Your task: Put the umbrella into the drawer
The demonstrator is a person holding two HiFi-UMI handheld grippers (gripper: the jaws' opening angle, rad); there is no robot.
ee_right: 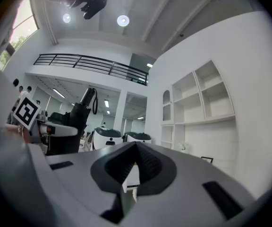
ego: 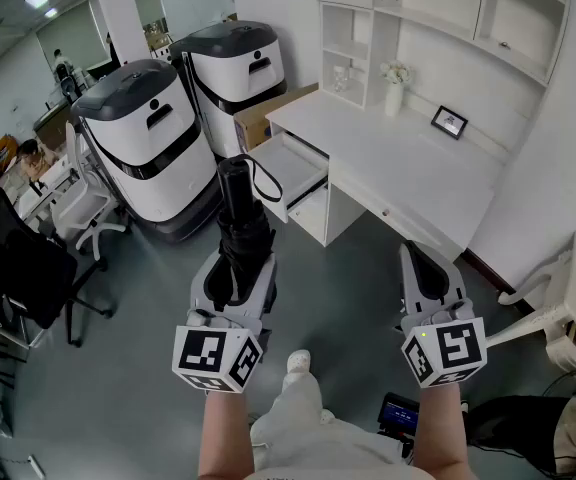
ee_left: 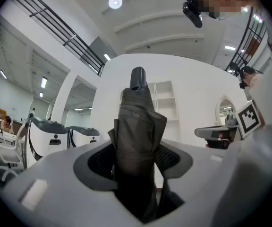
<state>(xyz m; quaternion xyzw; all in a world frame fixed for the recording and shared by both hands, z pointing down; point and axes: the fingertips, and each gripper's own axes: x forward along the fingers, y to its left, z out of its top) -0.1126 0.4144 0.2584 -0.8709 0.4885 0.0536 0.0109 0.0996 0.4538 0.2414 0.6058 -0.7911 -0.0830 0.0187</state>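
A folded black umbrella point(ego: 240, 223) with a wrist loop stands between the jaws of my left gripper point(ego: 236, 268), which is shut on its lower body. In the left gripper view the umbrella point(ee_left: 138, 126) fills the gap of the left gripper point(ee_left: 138, 162) and its handle tip points ahead. Beyond it an open white drawer point(ego: 290, 166) sticks out of the white desk point(ego: 408, 163). My right gripper point(ego: 423, 260) hangs to the right, shut and with nothing in it. In the right gripper view the right gripper point(ee_right: 136, 150) has its pads together, and the umbrella point(ee_right: 78, 113) shows at the left.
Two white-and-grey machines point(ego: 148, 138) point(ego: 233, 63) stand left of the desk, with a cardboard box point(ego: 268, 108) behind the drawers. An office chair point(ego: 78, 223) is at far left. A flower vase point(ego: 395, 86) and a photo frame point(ego: 450, 121) sit on the desk.
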